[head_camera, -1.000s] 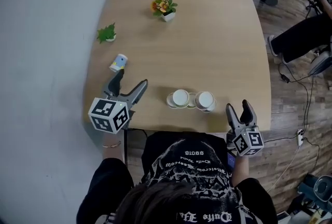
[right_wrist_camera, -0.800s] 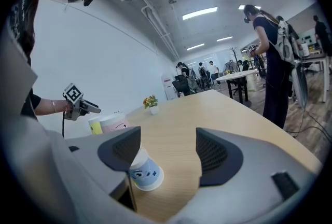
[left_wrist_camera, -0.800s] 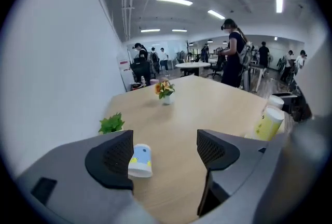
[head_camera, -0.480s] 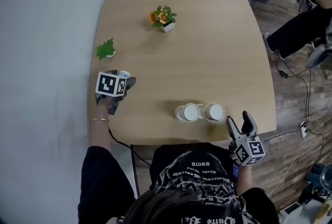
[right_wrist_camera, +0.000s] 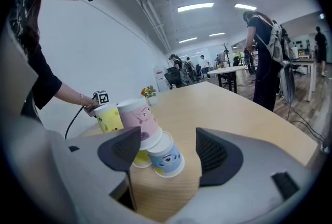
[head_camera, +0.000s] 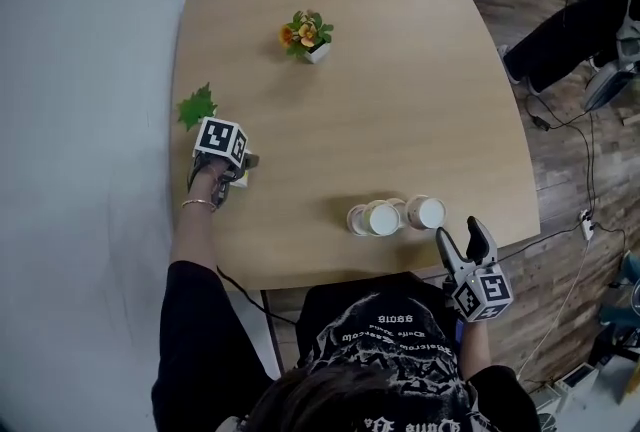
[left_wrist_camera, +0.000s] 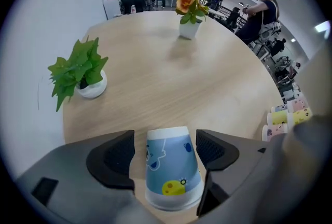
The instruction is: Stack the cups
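Now my left arm reaches out to the left side of the table (head_camera: 400, 100), wrist bent so that the left gripper (left_wrist_camera: 165, 135) points straight down at the wood, its marker cube facing up. Its jaws stand apart with the blue cup (left_wrist_camera: 168, 166) upside down between them, and a thin gap shows on either side, so neither pad presses on it. That cup sits near the table's left edge, just on my side of the green plant (head_camera: 197, 106). My left hand (head_camera: 205, 182) wraps the handle right below the cube.

My right arm is tucked in close to my body. The right gripper (head_camera: 462, 232) hangs at the near edge of the table, tilted slightly downward and aimed across the top, with its jaws spread wide and nothing clamped. Just beyond them lie the other three cups (head_camera: 385, 217), pink, yellow and blue, bunched together and touching. The flower pot (head_camera: 305, 33) stands well beyond, toward the far side.

A second ago my left gripper was back at the near left corner, pointing forward with the blue cup out ahead of it. Half a second ago it had swung over the cup, and since then it has dropped down around it. Its jaws are as wide as before. The right gripper has only drifted a little, and the three cups have not shifted.
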### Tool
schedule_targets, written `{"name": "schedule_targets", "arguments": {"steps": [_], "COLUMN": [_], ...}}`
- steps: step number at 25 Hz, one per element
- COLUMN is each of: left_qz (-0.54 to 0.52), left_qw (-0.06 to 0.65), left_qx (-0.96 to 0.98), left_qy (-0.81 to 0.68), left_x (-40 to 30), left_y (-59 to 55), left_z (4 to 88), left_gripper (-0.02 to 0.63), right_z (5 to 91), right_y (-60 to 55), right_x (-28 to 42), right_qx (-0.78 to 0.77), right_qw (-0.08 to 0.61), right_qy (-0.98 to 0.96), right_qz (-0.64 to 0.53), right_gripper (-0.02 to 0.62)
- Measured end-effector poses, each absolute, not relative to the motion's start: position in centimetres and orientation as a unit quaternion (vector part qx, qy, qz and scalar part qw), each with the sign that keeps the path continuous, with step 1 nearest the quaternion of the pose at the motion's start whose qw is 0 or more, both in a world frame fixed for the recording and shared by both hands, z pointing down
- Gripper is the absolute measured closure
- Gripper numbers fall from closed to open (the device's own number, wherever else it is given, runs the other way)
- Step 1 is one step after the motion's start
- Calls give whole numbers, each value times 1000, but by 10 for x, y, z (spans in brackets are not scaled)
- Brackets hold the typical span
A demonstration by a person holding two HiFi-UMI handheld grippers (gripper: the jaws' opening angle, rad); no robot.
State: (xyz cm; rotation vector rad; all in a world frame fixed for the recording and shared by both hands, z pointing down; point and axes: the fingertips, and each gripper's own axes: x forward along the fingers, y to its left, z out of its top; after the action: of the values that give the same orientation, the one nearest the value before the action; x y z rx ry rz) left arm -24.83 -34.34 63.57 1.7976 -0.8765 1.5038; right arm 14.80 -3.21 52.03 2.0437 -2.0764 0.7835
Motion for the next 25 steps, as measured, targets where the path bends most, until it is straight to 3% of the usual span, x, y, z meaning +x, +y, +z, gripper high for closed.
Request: {"name": "schedule_targets", "arguments": {"steps": [3,4,13,25], "left_qz": [575,576,561,420], "left_qw": [320,321,316,295], "left_qx": [679,677,679,790], "left_qy": [-327,-327,-352,-335], "left_x": [-249,-249,-249,-192], "left_y": [-343,-343,-342,-323], "left_z": [643,644,634,563], "left_gripper": [255,301,324,325], "right_z": [521,521,524,533], "right_y": [-30,-30,-29,3], "right_x": [143,141,129,127], "right_qx": [679,680,679,700], "right_qw": [60,57,51,34], "right_qy": [-684,-683,-684,-663], "right_qz": [260,261,261,263], "right_gripper": [265,265,265,293]}}
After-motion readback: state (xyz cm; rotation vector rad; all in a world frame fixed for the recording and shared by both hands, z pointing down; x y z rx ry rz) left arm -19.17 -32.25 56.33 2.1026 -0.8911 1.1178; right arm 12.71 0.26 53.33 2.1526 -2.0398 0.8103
